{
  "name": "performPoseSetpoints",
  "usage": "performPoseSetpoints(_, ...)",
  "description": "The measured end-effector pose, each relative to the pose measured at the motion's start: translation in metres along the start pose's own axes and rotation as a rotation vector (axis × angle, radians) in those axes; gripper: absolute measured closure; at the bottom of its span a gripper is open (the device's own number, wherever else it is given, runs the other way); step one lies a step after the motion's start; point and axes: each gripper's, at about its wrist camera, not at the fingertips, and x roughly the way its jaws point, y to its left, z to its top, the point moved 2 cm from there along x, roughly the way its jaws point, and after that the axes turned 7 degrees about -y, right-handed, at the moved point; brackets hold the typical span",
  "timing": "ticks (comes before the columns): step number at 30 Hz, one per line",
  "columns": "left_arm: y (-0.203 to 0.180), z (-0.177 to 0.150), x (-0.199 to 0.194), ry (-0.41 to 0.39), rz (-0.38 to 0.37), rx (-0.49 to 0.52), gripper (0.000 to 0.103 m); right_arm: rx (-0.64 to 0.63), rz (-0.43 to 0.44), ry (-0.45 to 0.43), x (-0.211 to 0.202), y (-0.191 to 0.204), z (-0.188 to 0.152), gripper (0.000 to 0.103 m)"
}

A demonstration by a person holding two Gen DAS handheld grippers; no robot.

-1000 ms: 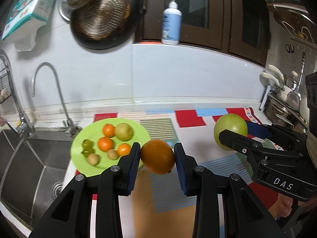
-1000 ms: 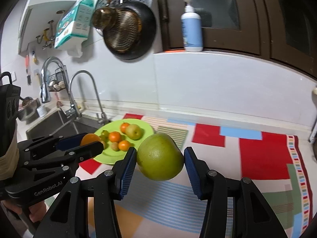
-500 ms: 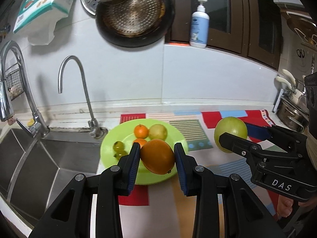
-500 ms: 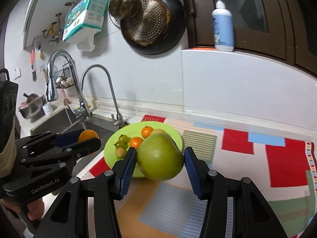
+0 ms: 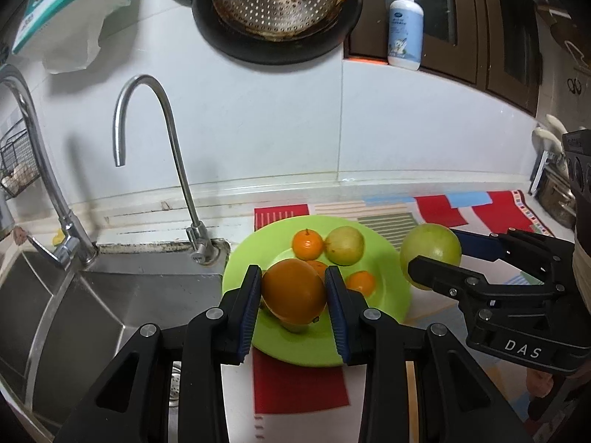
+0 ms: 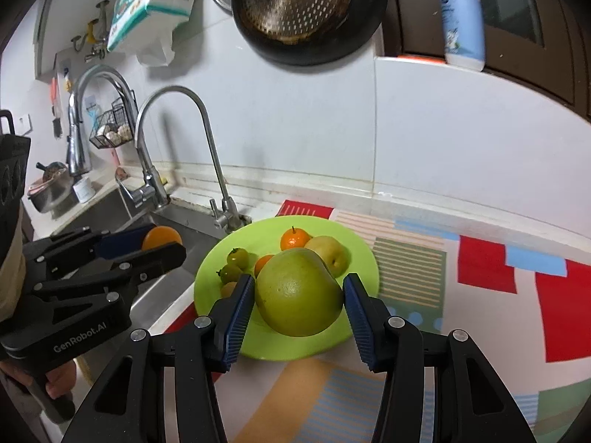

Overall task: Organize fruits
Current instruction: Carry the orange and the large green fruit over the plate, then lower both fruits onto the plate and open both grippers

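My left gripper point(image 5: 293, 295) is shut on a large orange point(image 5: 293, 291) and holds it above the near left part of a green plate point(image 5: 384, 280). My right gripper point(image 6: 298, 304) is shut on a big green pomelo point(image 6: 299, 293), held above the plate's point(image 6: 354, 236) near side. The plate holds small oranges point(image 5: 307, 244), a yellow pear point(image 5: 345, 245) and small green fruits point(image 6: 238, 257). The pomelo also shows in the left wrist view point(image 5: 430, 247), at the plate's right edge. The orange also shows in the right wrist view point(image 6: 162, 237), over the sink.
A steel sink point(image 5: 92, 306) with two faucets point(image 5: 166, 118) lies left of the plate. A patterned mat point(image 6: 480, 295) covers the counter. A pan point(image 5: 277, 11) hangs on the wall, with a soap bottle point(image 5: 404, 33) on a ledge. Pots point(image 5: 554, 192) stand at the right.
Both grippers have moved left and forward toward the plate with their fruit. The plate now lies right under both fruits.
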Motion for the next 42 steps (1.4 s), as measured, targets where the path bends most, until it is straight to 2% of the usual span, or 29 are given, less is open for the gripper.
performPoseSetpoints(13,0.014,-0.007,0.064,0.072,-0.052,0.022,0.068,0.043,0.014,0.142,0.056,0.004,-0.021,0.052)
performPoseSetpoints(16,0.013,-0.007,0.071,0.081,-0.079,0.018,0.059,0.053,0.011,0.155,0.062,0.003,-0.021,0.051)
performPoseSetpoints(17,0.013,-0.006,0.070,0.076,-0.084,0.014,0.056,0.050,-0.001,0.145,0.061,0.003,-0.020,0.045)
performPoseSetpoints(18,0.014,-0.005,0.068,0.069,-0.082,0.009,0.055,0.046,-0.014,0.137,0.060,0.003,-0.018,0.040)
performPoseSetpoints(25,0.016,-0.002,0.040,0.038,-0.042,-0.010,0.044,0.052,-0.094,0.078,0.036,0.001,-0.010,0.038)
performPoseSetpoints(27,0.015,-0.002,0.030,0.028,-0.025,-0.013,0.043,0.064,-0.119,0.065,0.026,-0.001,-0.010,0.032)
performPoseSetpoints(36,-0.002,0.002,-0.021,-0.031,0.022,-0.024,0.030,0.087,-0.191,-0.018,-0.028,-0.008,-0.010,0.024)
performPoseSetpoints(42,-0.023,0.000,-0.063,-0.085,0.059,-0.012,0.015,0.082,-0.231,-0.078,-0.073,-0.014,-0.011,0.016)
